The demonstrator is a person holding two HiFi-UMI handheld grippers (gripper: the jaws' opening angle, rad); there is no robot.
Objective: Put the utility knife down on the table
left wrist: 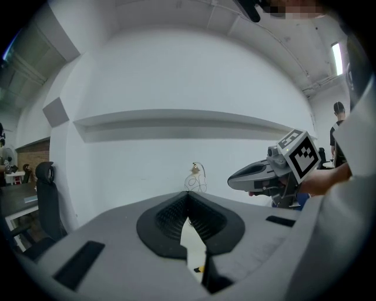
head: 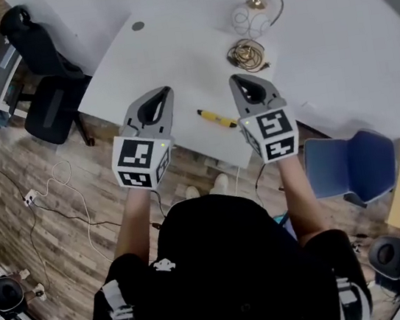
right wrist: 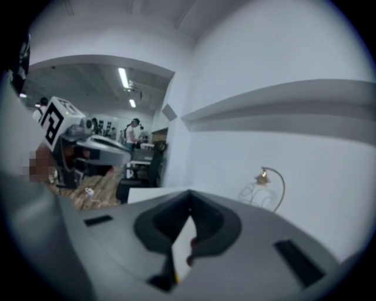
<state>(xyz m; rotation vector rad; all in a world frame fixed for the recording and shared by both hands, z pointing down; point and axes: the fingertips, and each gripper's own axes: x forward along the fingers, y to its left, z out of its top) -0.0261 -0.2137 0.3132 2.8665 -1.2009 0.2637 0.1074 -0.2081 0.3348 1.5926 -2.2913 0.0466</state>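
Utility knife, yellow and slim, lies flat on the white rectangular table near its front edge, between the two grippers and touching neither. A black office chair stands off the table's left end, and a blue padded chair off its right corner. Held above the near edge, the grey left gripper has its jaws closed tip to tip on nothing. The right gripper beside it is likewise pressed together and empty. Farther back on the table rest a coiled brown cable and a small wire-framed lamp.
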